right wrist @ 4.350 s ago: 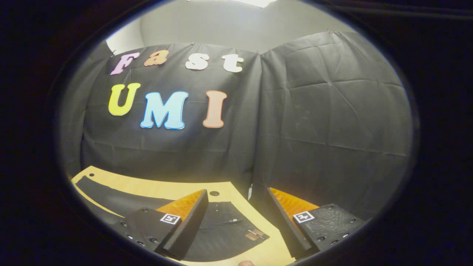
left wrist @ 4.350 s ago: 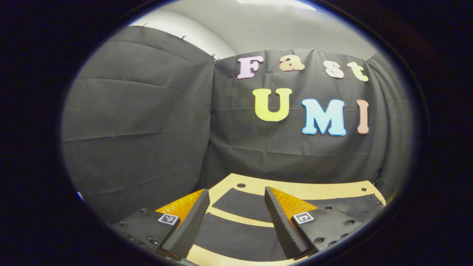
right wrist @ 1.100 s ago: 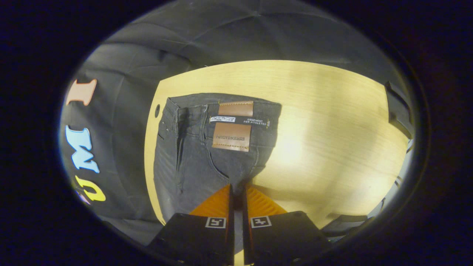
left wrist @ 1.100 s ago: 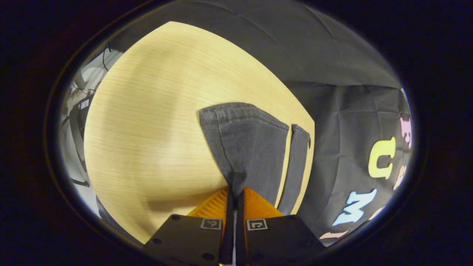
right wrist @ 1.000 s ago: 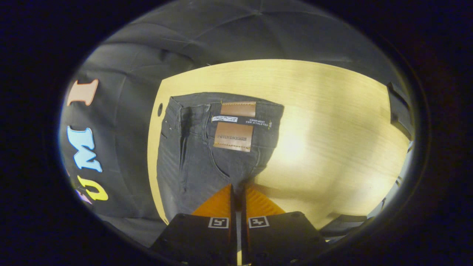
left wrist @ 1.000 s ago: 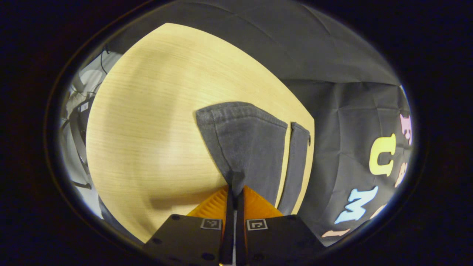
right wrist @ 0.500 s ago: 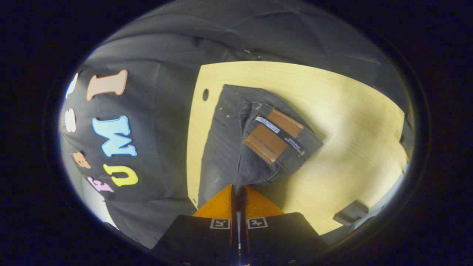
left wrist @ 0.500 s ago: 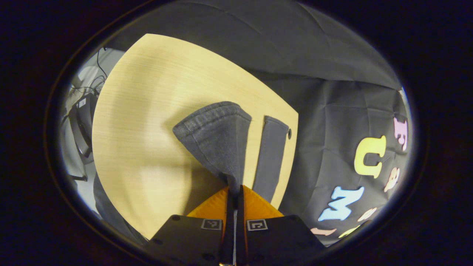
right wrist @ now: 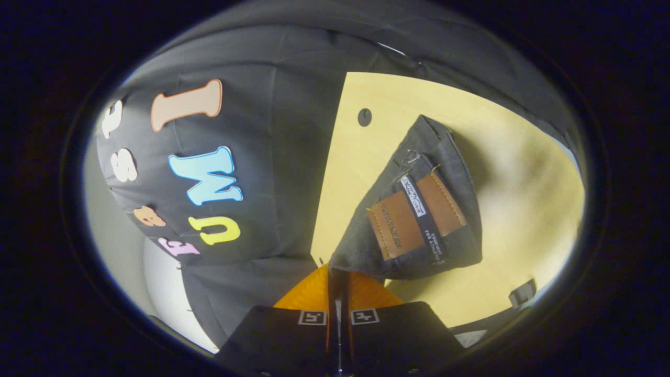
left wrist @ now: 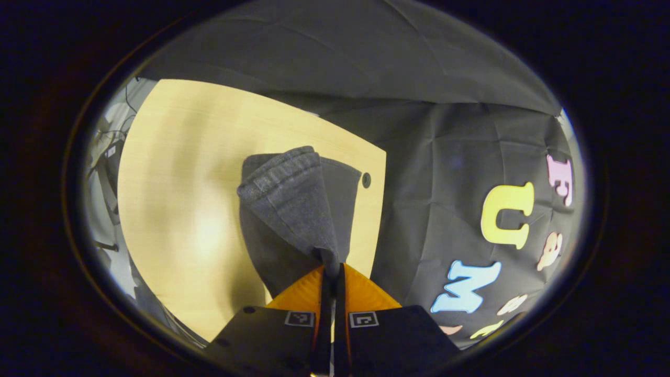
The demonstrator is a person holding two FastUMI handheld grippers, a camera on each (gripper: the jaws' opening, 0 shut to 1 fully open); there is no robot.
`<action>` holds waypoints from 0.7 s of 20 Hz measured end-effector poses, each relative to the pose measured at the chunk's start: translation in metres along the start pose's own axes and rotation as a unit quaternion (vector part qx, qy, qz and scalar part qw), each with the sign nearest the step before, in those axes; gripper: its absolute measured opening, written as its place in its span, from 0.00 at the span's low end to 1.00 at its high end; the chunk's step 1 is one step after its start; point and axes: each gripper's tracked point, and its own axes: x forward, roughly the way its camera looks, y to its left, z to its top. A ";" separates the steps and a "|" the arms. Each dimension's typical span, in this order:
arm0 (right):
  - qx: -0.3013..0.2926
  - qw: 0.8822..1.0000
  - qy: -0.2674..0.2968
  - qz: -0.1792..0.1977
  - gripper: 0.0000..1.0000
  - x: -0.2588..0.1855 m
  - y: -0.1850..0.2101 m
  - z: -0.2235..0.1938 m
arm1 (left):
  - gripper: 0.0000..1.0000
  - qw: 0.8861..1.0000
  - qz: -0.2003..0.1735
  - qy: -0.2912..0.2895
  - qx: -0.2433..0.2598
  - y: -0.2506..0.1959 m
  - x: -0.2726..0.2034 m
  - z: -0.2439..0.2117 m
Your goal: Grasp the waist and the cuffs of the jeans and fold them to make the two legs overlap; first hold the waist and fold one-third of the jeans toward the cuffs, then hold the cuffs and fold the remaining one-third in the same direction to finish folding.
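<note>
Left tongs (left wrist: 330,272) clamp the jeans' cuff (left wrist: 285,180); right tongs (right wrist: 339,277) clamp the waist (right wrist: 419,214) (leather patch up). Near leg lifted above the desk (left wrist: 172,209), evidently to lay it over the far leg.

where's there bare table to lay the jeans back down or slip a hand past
In the left gripper view, bare table lies left of the jeans, out to the edge. In the right gripper view, bare wood sits between the waist and the holed table edge, and right of the patch. It is crowded at both grippers, shut on denim.
</note>
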 end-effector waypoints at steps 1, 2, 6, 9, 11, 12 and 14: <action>0.013 1.000 0.002 -0.001 0.01 0.005 0.007 0.008 | 0.10 1.000 0.008 0.002 0.002 -0.008 0.012 -0.002; 0.027 1.000 0.002 -0.001 0.01 0.010 0.013 0.016 | 0.05 1.000 0.017 0.003 0.000 -0.016 0.024 -0.003; 0.090 0.996 0.004 -0.022 0.01 0.040 0.016 0.055 | 0.10 0.997 0.069 0.012 0.011 -0.020 0.087 0.000; 0.114 0.992 -0.006 -0.062 0.01 0.079 0.002 0.086 | 0.10 0.995 0.100 0.022 0.021 -0.023 0.135 0.002; 0.121 0.990 -0.004 -0.068 0.02 0.102 -0.001 0.103 | 0.06 0.994 0.104 0.026 0.026 -0.024 0.166 0.007; 0.125 0.990 -0.004 -0.064 0.02 0.111 0.003 0.111 | 0.10 0.993 0.104 0.029 0.037 -0.026 0.178 0.009; 0.128 0.990 -0.006 -0.060 0.02 0.136 0.004 0.127 | 0.10 0.992 0.103 0.033 0.059 -0.028 0.205 0.012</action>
